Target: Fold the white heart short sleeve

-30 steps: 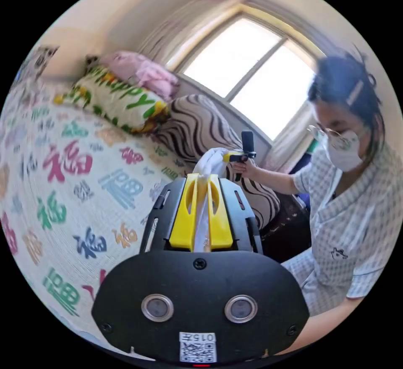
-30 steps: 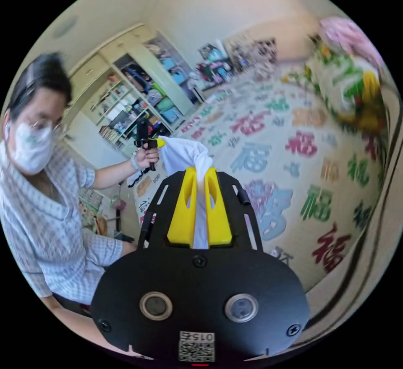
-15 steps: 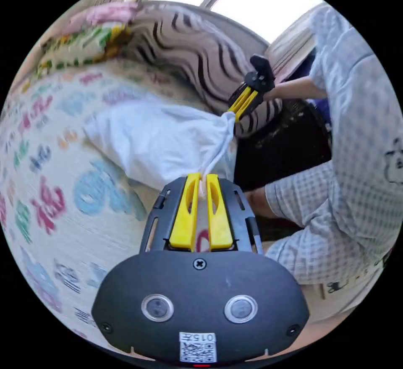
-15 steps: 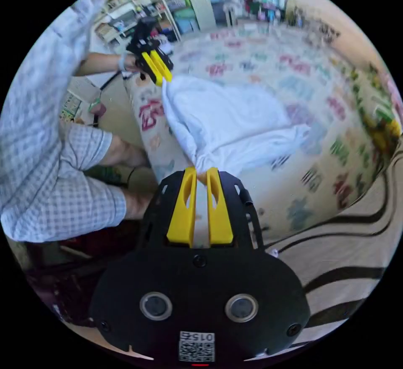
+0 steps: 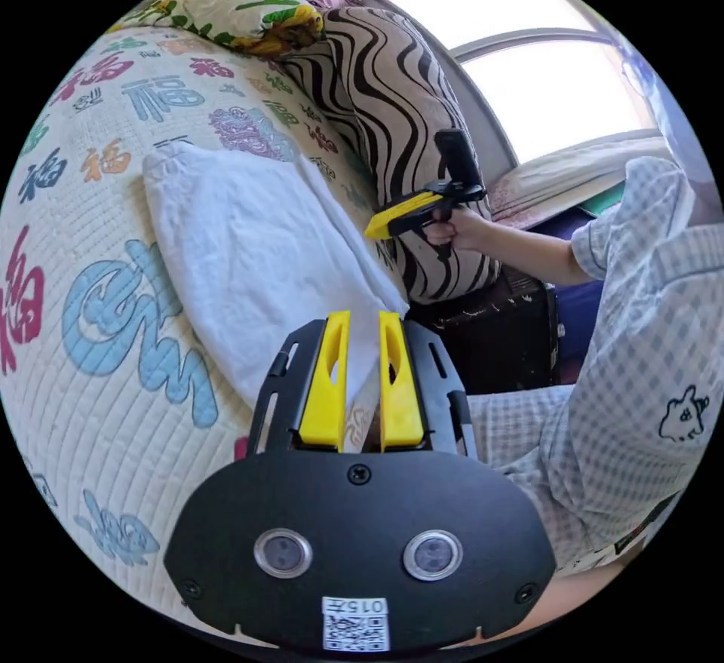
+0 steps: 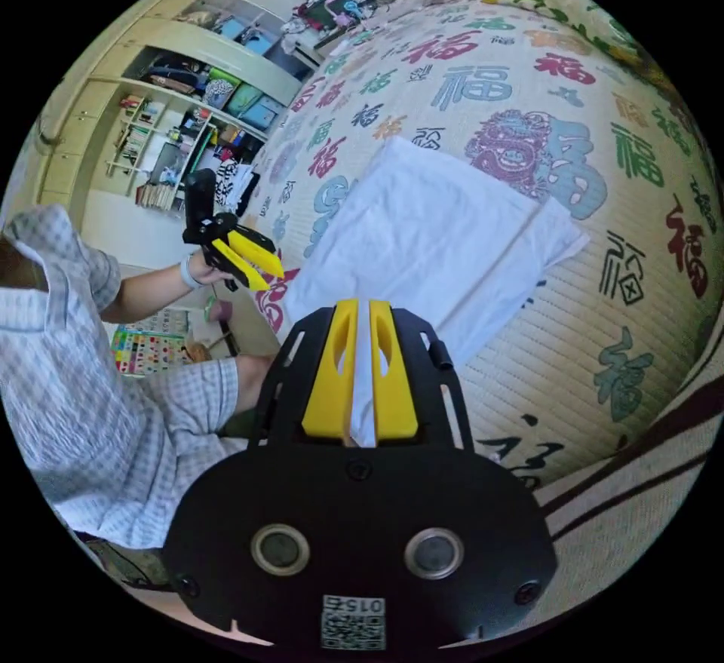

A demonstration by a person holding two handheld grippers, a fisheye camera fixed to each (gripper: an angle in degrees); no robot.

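The white short-sleeve shirt (image 5: 249, 256) lies flat as a folded rectangle on the patterned bed quilt (image 5: 90, 256); the same shirt (image 6: 430, 240) has a narrow folded strip along its right side. My left gripper (image 5: 363, 316) hovers over the shirt's near corner with its jaws apart and nothing pinched. The right gripper view catches this left gripper (image 6: 273, 280) in a hand, just off the shirt's corner, jaws spread. My right gripper (image 6: 363, 305) has its jaws together above the shirt's near edge. This right gripper (image 5: 369, 229) is a closed yellow wedge beside the shirt's edge, with no cloth pulled up.
A zebra-striped cushion (image 5: 377, 90) and flowered pillows (image 5: 226, 7) line the bed under the window. Open shelves (image 6: 188, 142) full of things stand past the bed's side. The person in checked clothes (image 5: 641, 361) sits at the bed's edge.
The shirt hung bunched between both shut grippers, was swung down and spread on the quilt, and now lies flat. The left gripper has opened and let go; both grippers have drawn back.
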